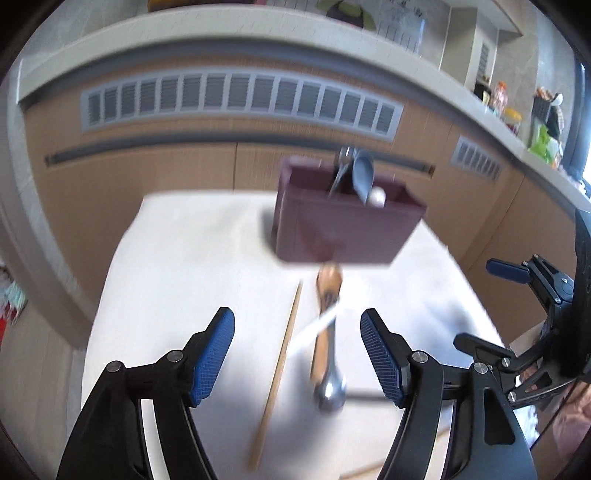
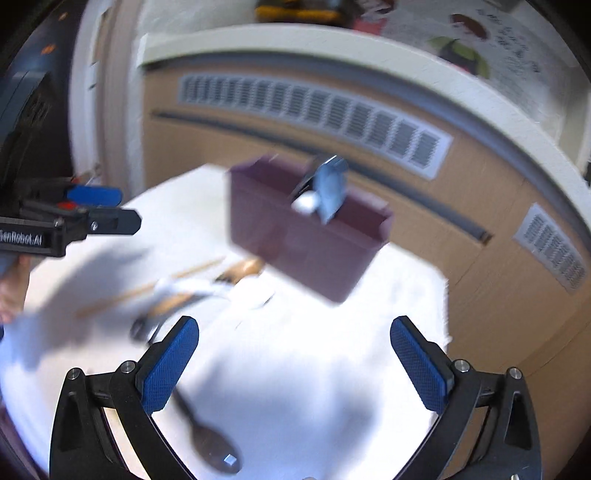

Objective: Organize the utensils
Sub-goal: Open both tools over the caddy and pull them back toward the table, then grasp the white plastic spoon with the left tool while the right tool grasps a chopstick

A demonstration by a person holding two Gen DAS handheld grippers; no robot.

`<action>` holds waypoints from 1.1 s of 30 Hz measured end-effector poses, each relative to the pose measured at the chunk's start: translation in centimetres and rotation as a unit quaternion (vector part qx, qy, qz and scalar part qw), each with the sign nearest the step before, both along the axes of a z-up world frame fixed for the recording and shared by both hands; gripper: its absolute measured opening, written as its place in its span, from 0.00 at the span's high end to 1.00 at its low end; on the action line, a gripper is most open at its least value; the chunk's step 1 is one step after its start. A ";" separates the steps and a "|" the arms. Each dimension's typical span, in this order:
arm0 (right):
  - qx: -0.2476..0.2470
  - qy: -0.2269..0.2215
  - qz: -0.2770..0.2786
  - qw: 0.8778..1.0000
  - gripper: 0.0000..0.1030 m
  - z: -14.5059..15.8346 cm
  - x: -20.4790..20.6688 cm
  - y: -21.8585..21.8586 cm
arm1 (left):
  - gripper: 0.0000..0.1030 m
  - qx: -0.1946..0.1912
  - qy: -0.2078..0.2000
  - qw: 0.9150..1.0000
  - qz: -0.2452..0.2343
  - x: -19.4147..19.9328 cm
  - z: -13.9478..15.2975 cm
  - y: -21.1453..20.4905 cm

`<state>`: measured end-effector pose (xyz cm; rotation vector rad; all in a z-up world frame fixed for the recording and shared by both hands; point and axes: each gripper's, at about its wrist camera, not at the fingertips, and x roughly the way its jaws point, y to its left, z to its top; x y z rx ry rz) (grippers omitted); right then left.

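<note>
A dark maroon utensil box (image 1: 343, 225) stands on the white table (image 1: 166, 266) and holds a grey spoon (image 1: 364, 177) and a white-ended utensil (image 1: 377, 197); it also shows in the right wrist view (image 2: 306, 240). In front of it lie a wooden chopstick (image 1: 280, 365), a wooden-handled metal utensil (image 1: 327, 332) and a white stick (image 1: 314, 332). My left gripper (image 1: 297, 354) is open above these, empty. My right gripper (image 2: 295, 365) is open and empty above the table, with a dark spoon (image 2: 210, 439) lying below its left finger.
Wooden cabinets with grey vents (image 1: 240, 99) run behind the table under a pale counter (image 1: 258, 33). Jars and packets (image 1: 517, 114) stand on the counter at the right. The other gripper shows at the edge of each view (image 1: 535, 295) (image 2: 74, 218).
</note>
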<state>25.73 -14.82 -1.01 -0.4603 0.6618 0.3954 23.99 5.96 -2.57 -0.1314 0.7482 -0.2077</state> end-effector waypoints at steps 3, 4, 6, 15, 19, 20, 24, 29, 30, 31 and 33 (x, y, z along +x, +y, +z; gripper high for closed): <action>-0.003 0.044 0.048 0.998 0.00 -1.9 -1.7 0.7 | 0.27 0.010 0.020 1.000 0.001 -1.6 -1.5 0.5; -0.005 0.057 0.060 0.997 0.00 -2.3 -2.2 0.9 | 0.26 0.015 0.025 1.000 0.002 -1.9 -1.9 0.6; -0.002 0.088 0.093 0.992 0.02 -3.3 -3.4 1.4 | 0.26 0.024 0.034 0.999 0.005 -2.4 -2.8 0.9; -0.043 0.207 0.186 0.960 0.63 -7.3 -6.5 3.7 | 0.26 -0.010 0.055 0.998 0.020 -2.5 -3.7 2.6; -0.070 0.205 0.190 0.958 0.71 -8.2 -7.1 4.2 | 0.26 -0.013 0.066 0.997 0.024 -2.3 -4.1 2.8; -0.070 0.210 0.186 0.957 0.76 -8.2 -7.1 4.3 | 0.26 -0.015 0.068 0.997 0.024 -2.2 -4.2 2.8; -0.062 0.211 0.172 0.960 0.92 -8.0 -6.8 4.2 | 0.26 -0.023 0.076 0.997 0.022 -2.1 -4.2 2.7; -0.008 0.207 0.113 0.972 0.95 -6.9 -4.9 2.0 | 0.26 -0.007 0.079 0.997 0.015 -2.0 -4.2 1.9; 0.007 0.206 0.098 0.973 0.95 -6.5 -4.4 1.2 | 0.26 -0.003 0.080 0.997 0.012 -1.9 -4.3 1.7; 0.018 0.204 0.085 0.975 0.95 -6.3 -3.9 0.5 | 0.26 0.000 0.081 0.997 0.008 -1.8 -4.3 1.4; 0.035 0.201 0.058 0.977 0.95 -6.0 -2.8 -0.7 | 0.26 0.007 0.082 0.997 -0.001 -1.6 -4.4 0.8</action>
